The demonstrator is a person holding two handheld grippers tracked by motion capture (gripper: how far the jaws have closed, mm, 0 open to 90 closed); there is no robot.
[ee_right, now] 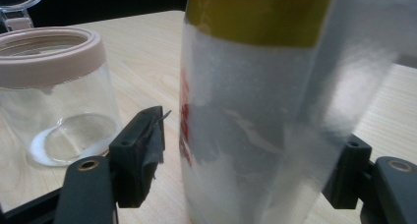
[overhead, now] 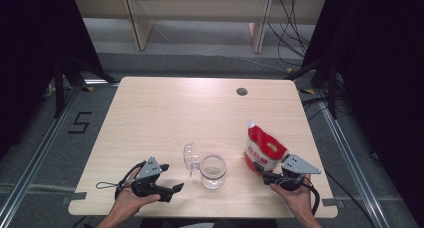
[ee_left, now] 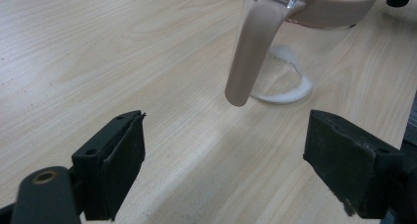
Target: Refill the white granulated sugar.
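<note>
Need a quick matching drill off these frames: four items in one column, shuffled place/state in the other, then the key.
Items:
1. glass jar
2. bag
3. left tongs
4. lid

States:
A. open and empty, aimed toward the jar's hanging clasp
B. red and white, standing upright between the jaws of the right tongs
C. clear, flipped open on the jar's left side in the high view
D. beige rim, a little white powder in the bottom

Pairs: 1-D, 2-B, 3-A, 4-C

Clear glass jar [overhead: 213, 171], lid [overhead: 190, 156] flipped open, upright near table's front edge, centre. Red-and-white pouch [overhead: 262, 150] stands toward front right corner.
</note>
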